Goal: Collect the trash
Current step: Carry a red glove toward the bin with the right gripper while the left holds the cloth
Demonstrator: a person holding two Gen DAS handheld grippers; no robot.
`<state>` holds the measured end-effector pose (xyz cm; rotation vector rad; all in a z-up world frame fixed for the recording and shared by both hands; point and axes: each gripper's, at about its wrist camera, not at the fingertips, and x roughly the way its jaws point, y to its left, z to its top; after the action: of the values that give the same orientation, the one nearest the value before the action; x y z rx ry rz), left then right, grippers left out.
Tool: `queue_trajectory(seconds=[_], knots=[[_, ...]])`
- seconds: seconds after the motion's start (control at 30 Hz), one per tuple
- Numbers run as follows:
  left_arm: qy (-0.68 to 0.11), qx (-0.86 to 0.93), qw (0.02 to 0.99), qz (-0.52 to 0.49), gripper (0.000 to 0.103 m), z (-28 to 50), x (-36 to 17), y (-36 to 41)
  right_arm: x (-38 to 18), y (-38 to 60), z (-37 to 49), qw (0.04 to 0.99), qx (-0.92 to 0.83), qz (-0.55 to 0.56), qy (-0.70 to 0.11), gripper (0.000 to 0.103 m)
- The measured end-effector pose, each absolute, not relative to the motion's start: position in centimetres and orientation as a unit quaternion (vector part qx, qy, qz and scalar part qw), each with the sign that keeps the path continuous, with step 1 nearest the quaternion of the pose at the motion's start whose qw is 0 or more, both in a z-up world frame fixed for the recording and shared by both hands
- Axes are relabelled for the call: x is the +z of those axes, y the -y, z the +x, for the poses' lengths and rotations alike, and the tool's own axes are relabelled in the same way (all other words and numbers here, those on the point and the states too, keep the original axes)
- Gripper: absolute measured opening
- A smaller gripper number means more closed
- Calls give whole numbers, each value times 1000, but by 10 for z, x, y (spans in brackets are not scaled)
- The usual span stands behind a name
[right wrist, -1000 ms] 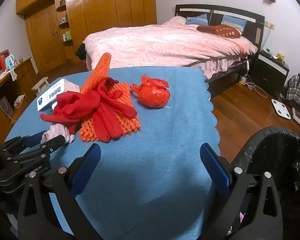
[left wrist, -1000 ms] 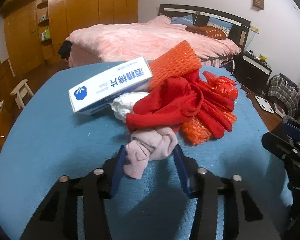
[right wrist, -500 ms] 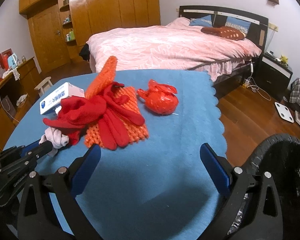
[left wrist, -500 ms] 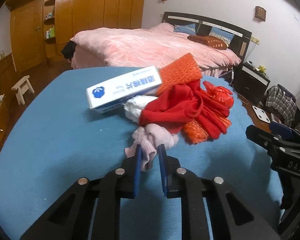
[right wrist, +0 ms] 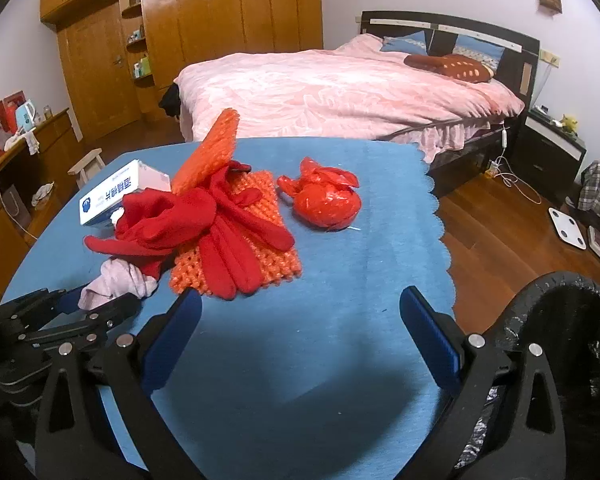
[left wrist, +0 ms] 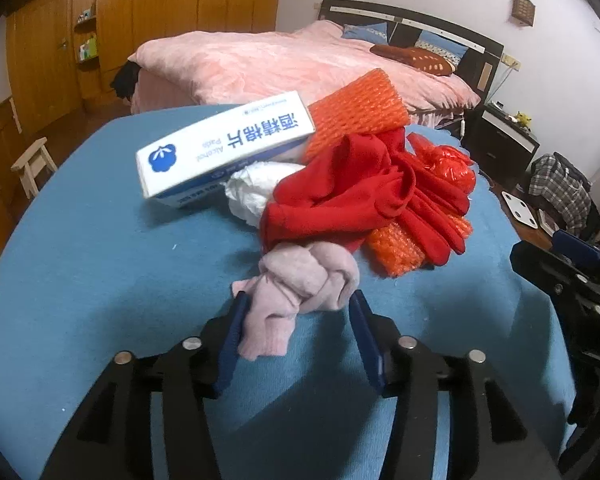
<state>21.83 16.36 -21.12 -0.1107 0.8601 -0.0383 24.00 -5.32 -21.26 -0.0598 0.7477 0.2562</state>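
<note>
Blue cloth covers our desk [left wrist: 100, 264], a pink bed behind it. Our left gripper [left wrist: 298, 320] has its fingers spread to either side of the pink sock [left wrist: 300, 292], not pinching it; our right gripper [right wrist: 300, 320] hangs with fingers wide apart over bare cloth, beside the black bin [right wrist: 560, 320]. The sock lies at the near edge of a pile, just under the red gloves [left wrist: 360, 196], with orange foam netting [left wrist: 356, 116], a white box [left wrist: 224, 148] and a red bag [right wrist: 326, 200] beyond. We judge it light, soft and limp, best pinched across its bunched middle.
</note>
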Motion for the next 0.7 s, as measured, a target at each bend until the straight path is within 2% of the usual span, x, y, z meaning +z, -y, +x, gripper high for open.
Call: queue_trajectory(seconds=[0.07,0.13,0.3,0.7], knots=[[-416,-19,908,-53,49,219,-211,-163,-213,53,240,922,125,-30,-365,97],[-413,-25,909,-57,36,218,-211,-164,-214,53,239,922,125,-30,-365,97],[-392,-21,917,-72,22,208,-205,-171,-216,51,239,921,127,-27,-368,97],[-355,50,930,-82,20,180,-186,-217,-208,19,251,922,150,-20,-355,96]])
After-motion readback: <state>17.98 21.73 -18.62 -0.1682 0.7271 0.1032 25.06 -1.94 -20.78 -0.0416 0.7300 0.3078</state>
